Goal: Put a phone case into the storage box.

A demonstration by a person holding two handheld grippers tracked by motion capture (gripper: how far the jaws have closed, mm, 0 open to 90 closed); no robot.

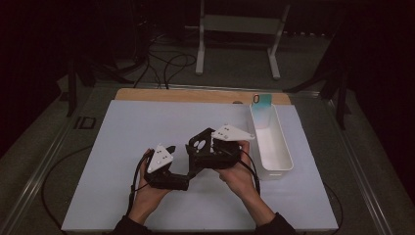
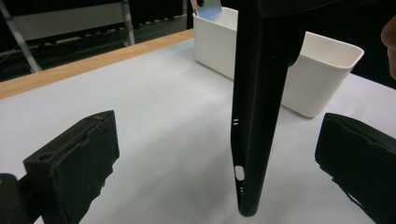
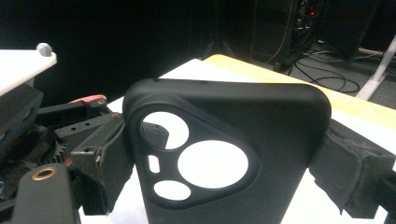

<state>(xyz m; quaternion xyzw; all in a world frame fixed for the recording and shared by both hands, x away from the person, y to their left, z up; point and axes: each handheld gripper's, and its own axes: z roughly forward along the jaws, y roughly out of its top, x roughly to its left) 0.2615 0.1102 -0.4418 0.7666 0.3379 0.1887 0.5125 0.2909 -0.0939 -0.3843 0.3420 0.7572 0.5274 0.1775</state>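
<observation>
Gripping a black phone case (image 3: 224, 154) by its two long edges, our right gripper (image 1: 203, 147) holds it upright above the white worktop (image 1: 122, 142), its fingers (image 3: 348, 172) pinching the case from both sides. In the right gripper view we see the case's camera cut-outs facing us. Our left gripper (image 1: 169, 149) sits just beside it, with its fingers (image 2: 77, 163) spread wide; in the left gripper view the case (image 2: 257, 107) hangs edge-on between them, touching neither. A white rectangular bin (image 1: 271, 142) stands on the worktop to the right of both grippers, and a light blue phone case (image 1: 262, 102) leans upright in its far end. We see the worktop's wooden edge (image 1: 195, 95) along the far side.
</observation>
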